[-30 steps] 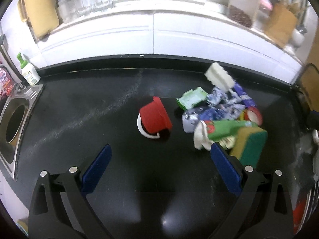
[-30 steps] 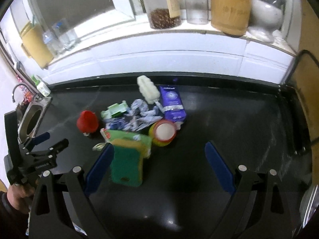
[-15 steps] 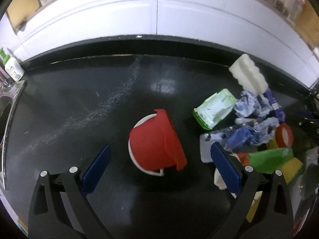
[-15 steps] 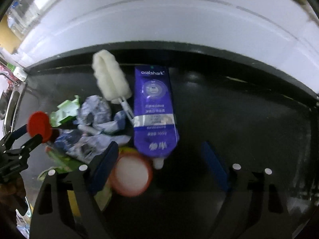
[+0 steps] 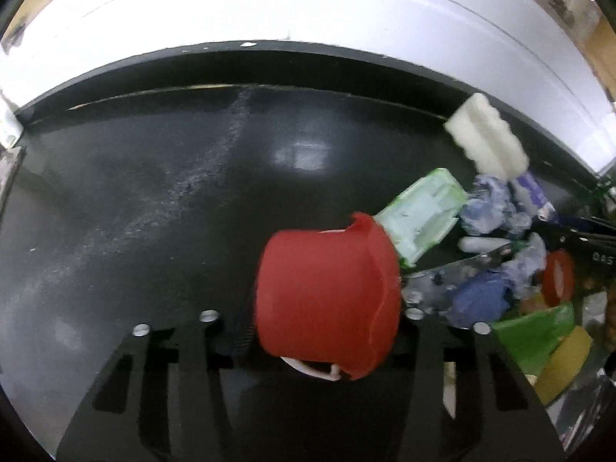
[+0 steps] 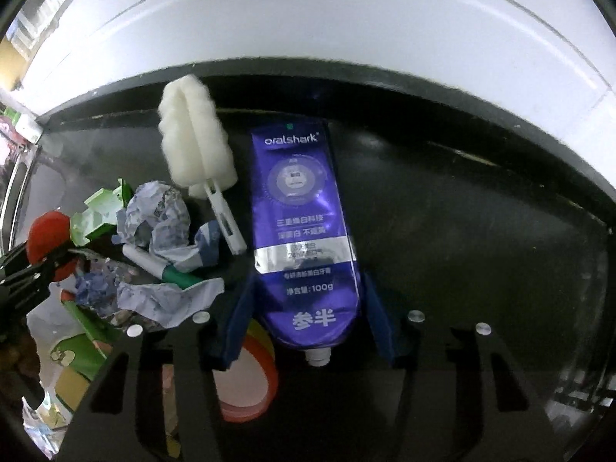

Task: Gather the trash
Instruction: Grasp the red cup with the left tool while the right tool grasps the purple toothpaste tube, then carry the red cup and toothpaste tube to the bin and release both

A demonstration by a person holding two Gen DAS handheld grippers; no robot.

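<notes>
While both grippers point steeply down at one black countertop, each has a single piece of trash between its fingers. In the left wrist view, the left gripper sits at lower centre with its jaws closing around one red cup; the cup lies on its side, fills the gap, and hides both pads, so whether they already press on it cannot be told for certain, though the fingers sit tight against its sides. A white rim or handle peeks out beneath the cup.

In the right wrist view, the right gripper is at lower centre, its jaws closing on one purple toothpaste pouch that lies flat with its white nozzle toward the bottom of the frame. The two blue pads flank the pouch's lower end; the left one meets its edge, while the right one appears a sliver apart.

Left of the pouch lies the rest of the pile: one white foam bottle brush with its plastic handle angled toward lower right, one green carton, several crumpled blue-and-white wrappers, one white-and-green marker, and one orange-rimmed lid under the gripper's left finger. One green-and-yellow sponge shows at the lower right of the left wrist view.

At the left edge of the right wrist view, the left gripper and red cup appear again. One white tiled wall runs across the top of both views.
</notes>
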